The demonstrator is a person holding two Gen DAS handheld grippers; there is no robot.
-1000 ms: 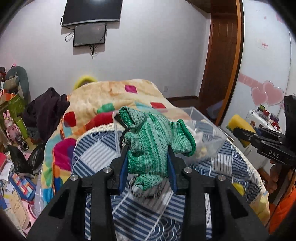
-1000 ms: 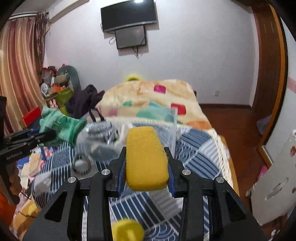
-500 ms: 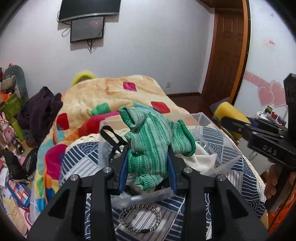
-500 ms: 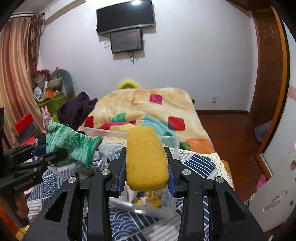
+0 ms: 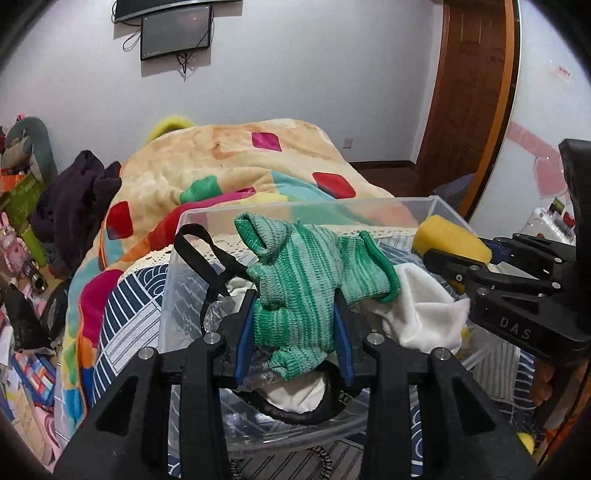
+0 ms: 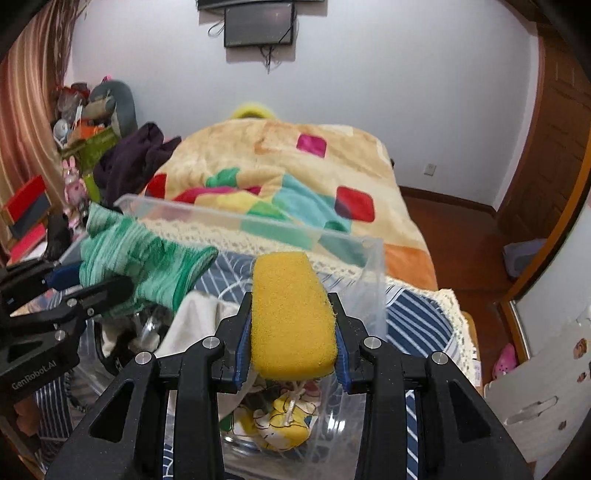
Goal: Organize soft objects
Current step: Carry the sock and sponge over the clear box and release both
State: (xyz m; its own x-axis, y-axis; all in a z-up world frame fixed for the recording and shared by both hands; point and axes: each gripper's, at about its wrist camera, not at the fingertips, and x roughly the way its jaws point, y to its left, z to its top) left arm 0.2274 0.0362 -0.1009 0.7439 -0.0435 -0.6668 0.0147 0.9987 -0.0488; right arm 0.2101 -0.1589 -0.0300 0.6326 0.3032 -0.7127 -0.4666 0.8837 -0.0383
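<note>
A dark garment (image 5: 70,206) lies heaped at the left edge of a bed, beside a patchwork blanket (image 5: 229,162) of tan with red, green and pink squares. In front of the blanket, on a navy-and-white patterned bedspread (image 5: 125,306), stands a clear plastic bin (image 5: 303,206).

Above the bin's left half, the left gripper (image 5: 293,328) is clenched on a green knitted glove (image 5: 306,280), its blue pads pressing the glove from both sides while the cuff and fingers flop out above the jaws. Under the glove, inside the bin, lie a black strap (image 5: 199,254) that loops up over the near wall and a white cloth (image 5: 421,310).

To the right, the right gripper (image 6: 291,339) grasps a yellow sponge (image 6: 291,317), squeezed upright between its blue pads and held over the bin's right half, near its far right corner. Below the sponge, at the bottom of the bin, sits a yellow printed pouch (image 6: 284,421) with a white drawstring. In the left wrist view the same sponge (image 5: 450,240) shows at the bin's right rim, pinched in the other tool.

Beyond the bed's right side are a wooden floor (image 6: 458,236) and a wooden door frame (image 5: 476,92); two dark screens (image 6: 258,22) hang on the pale back wall.
</note>
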